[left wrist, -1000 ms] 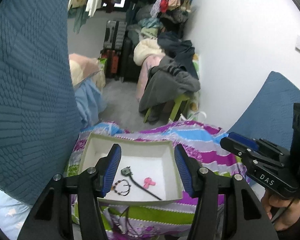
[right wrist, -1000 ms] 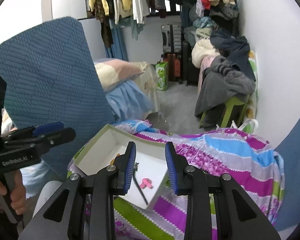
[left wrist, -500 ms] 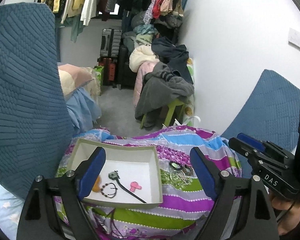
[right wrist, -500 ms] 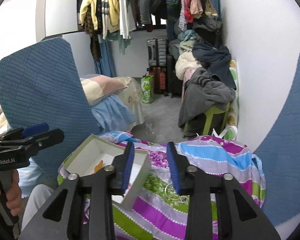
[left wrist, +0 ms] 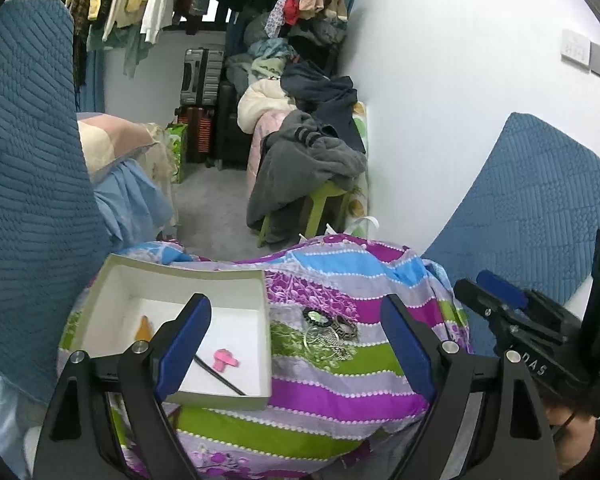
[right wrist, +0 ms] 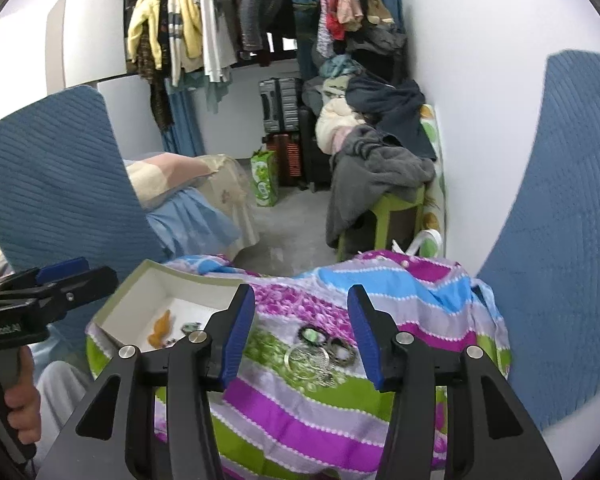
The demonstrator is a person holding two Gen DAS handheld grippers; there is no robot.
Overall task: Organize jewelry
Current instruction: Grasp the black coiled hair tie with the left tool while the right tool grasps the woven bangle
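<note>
A white open box (left wrist: 188, 271) sits on the left of the striped cloth (left wrist: 340, 384). It holds a pink clip (left wrist: 225, 359), a black stick pin (left wrist: 220, 378) and an orange piece (left wrist: 143, 327). To its right a small pile of bangles and rings (left wrist: 329, 333) lies on the cloth. My left gripper (left wrist: 294, 305) hovers above box edge and pile, open wide and empty. In the right wrist view my right gripper (right wrist: 300, 296) hangs over the same pile (right wrist: 320, 350). Its jaws are opening with nothing pressed between them. The box (right wrist: 192, 279) lies to its left.
Blue quilted cushions (left wrist: 24, 184) (right wrist: 560, 240) flank the cloth on both sides. Beyond it are a grey floor, a green stool (right wrist: 396, 208) heaped with clothes, suitcases (left wrist: 202, 76) and a clothes rail. A hand (right wrist: 18, 408) holds the left gripper's handle.
Both cameras have drawn back and swung right, so the box slid left and the jewelry pile came into view. The left jaws spread wider and the right jaws widened too.
</note>
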